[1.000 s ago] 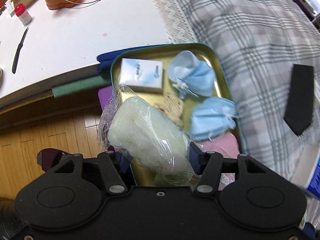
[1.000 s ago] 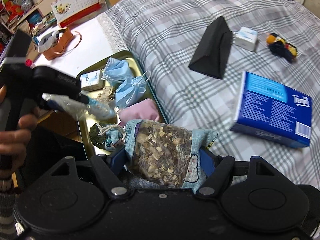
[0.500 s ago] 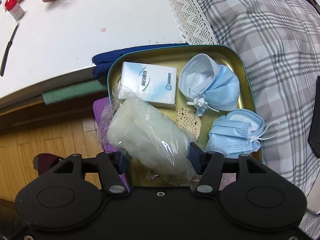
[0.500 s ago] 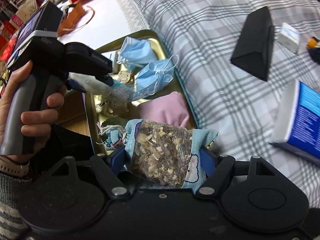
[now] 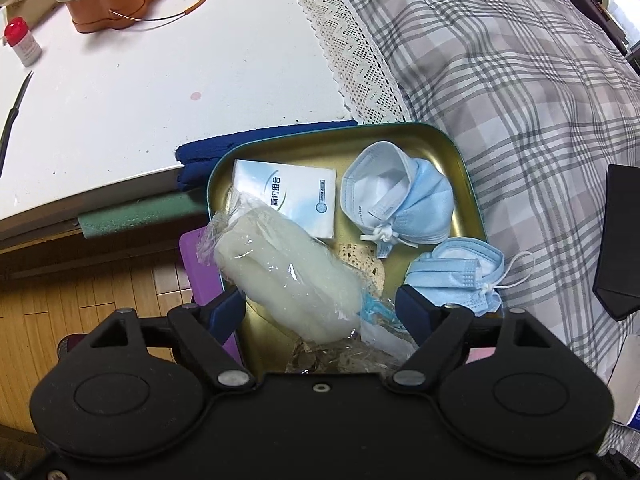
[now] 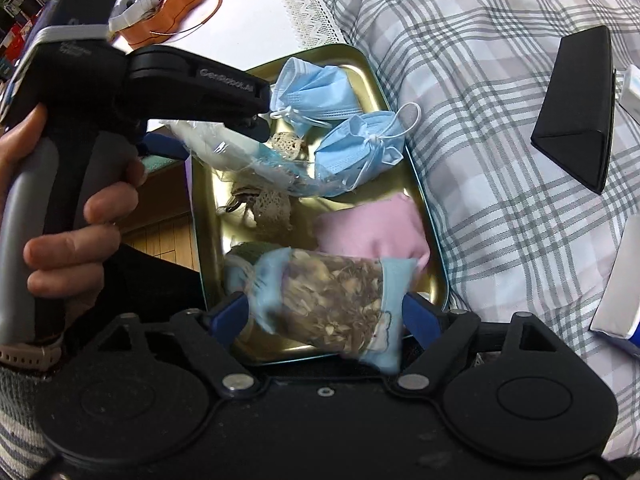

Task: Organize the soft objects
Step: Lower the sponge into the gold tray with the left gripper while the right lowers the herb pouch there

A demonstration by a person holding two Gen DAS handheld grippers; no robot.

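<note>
The left gripper [image 5: 320, 308] has its fingers spread wide over the near-left part of the gold tray [image 5: 456, 148]. The wrapped pale roll [image 5: 288, 280] lies between them with a gap on both sides, its long axis running from the near-right toward the tray's far-left edge; it looks free of the grip, though whether it already rests on the tray floor is hard to tell.

The right gripper [image 6: 324, 312] is also parted, at the tray's near edge. The herb sachet [image 6: 332, 296] sits between its fingers, blurred, long axis across the gap, and seemingly not pinched.

Both bundles lie directly ahead of their own grippers. The tissue pack [image 5: 286, 200] sits in the far-left corner, two blue masks [image 5: 400, 196] along the right side, and a pink pouch [image 6: 372, 228] beside the sachet. The next move likely turns on backing each gripper straight off without dragging plastic wrap.
</note>
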